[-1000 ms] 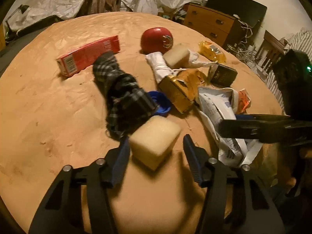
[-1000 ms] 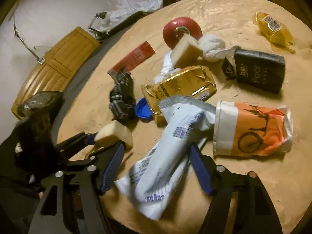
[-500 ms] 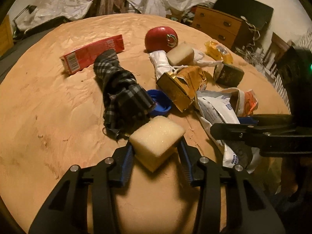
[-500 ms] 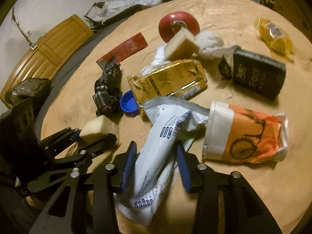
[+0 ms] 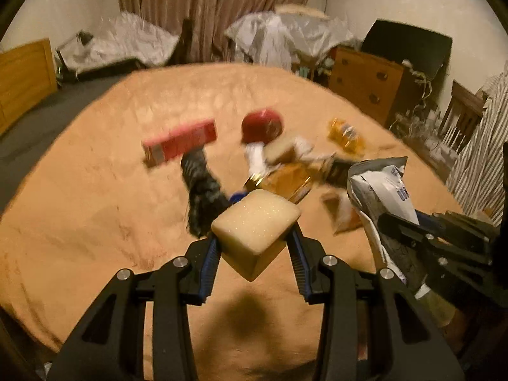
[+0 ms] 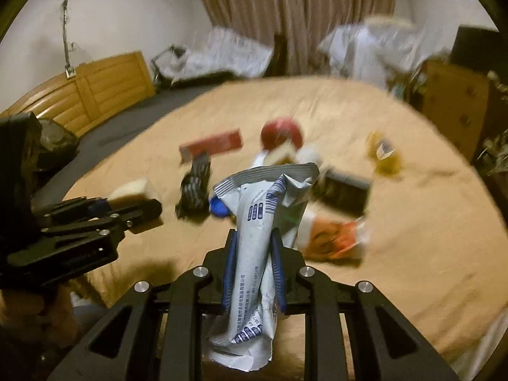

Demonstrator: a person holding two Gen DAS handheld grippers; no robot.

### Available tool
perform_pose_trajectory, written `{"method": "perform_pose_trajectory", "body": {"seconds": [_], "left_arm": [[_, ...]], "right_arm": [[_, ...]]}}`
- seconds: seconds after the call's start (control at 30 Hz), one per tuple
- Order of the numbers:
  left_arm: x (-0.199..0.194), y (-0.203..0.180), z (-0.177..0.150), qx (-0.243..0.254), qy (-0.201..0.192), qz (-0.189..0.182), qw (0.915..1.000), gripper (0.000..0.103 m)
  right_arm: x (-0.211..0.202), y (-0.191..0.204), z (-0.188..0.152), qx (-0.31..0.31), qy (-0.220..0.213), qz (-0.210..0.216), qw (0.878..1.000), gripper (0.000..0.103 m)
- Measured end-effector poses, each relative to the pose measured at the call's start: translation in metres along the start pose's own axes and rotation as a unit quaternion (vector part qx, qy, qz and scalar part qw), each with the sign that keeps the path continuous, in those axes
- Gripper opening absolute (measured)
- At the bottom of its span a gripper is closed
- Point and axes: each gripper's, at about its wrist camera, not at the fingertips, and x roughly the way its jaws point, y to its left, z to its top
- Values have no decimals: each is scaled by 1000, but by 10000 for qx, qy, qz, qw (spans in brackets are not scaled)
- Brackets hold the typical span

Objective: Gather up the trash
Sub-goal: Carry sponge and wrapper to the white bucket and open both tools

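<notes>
Sponge top shows from left wrist; wrapper print from right.

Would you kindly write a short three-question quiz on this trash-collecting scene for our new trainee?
1. True or false: the left gripper is clamped on the foam block.
2. What does the right gripper hold? A) the red box B) the grey-white wrapper C) the plaid cloth
3. Fill in: the red box lies on the ___ tablecloth.

Key:
1. True; its pads press both sides and the block is off the cloth.
2. B; the grey-white wrapper is pinched between the shut jaws, while the plaid cloth lies on the table.
3. Tan.
</notes>
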Motion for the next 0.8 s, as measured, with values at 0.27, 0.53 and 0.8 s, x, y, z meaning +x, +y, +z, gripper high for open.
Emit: {"method": "perform_pose_trajectory", "body": {"seconds": [0.27, 0.53, 0.8], "left_arm": [[-49, -39, 13, 125, -651, 165, 9977, 39], [-81, -56, 10, 171, -1288, 392, 9908, 39], [-97, -71, 5, 365, -1738, 587, 9824, 39]], "right_arm": [[-79, 3, 7, -253, -942, -578, 9935, 22], [-127, 3, -4, -282, -1517, -808, 9847, 22], [-140, 4, -13, -159, -1765, -838, 9806, 22]]}}
